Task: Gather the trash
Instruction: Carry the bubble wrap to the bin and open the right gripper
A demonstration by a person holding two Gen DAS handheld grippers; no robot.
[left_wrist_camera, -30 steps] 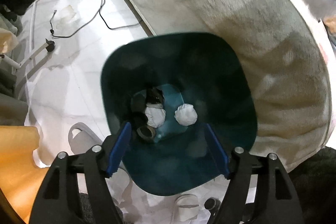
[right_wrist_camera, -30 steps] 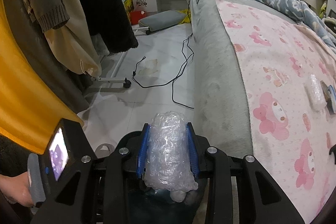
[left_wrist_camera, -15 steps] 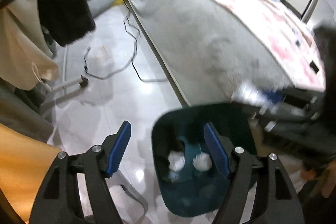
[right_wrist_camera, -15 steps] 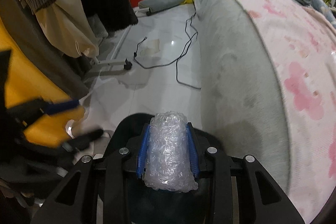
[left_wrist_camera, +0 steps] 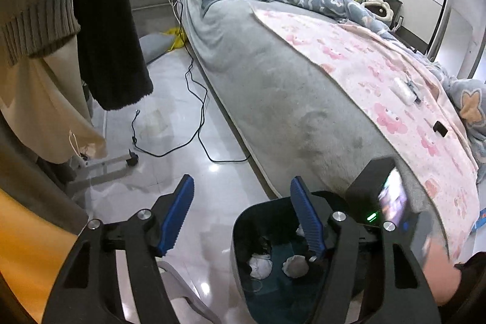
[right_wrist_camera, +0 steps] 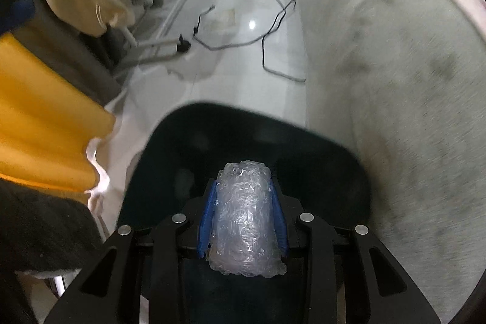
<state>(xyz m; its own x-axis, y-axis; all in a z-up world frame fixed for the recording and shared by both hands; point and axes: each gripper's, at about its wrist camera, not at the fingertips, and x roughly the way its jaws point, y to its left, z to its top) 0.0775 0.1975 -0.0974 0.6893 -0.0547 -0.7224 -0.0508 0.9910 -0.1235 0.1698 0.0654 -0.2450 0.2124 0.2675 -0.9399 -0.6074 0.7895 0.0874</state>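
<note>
Over the trash bin (right_wrist_camera: pixel 249 141) my right jaws (right_wrist_camera: pixel 243 220) are sinking, clamping the bubble-wrap wad (right_wrist_camera: pixel 246 217); left jaws (left_wrist_camera: pixel 243 220) (empty, closing) are lifting away, drop coming

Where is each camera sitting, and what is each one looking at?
Left wrist: sits on the left tool, looking down across floor and bed; its empty blue fingers are closing, and the other hand shows.
Right wrist: sits on the right tool, looking steeply down into the bin; its fingers clamp a bubble wrap wad.
Both see the bin, bed and black cable.
</note>
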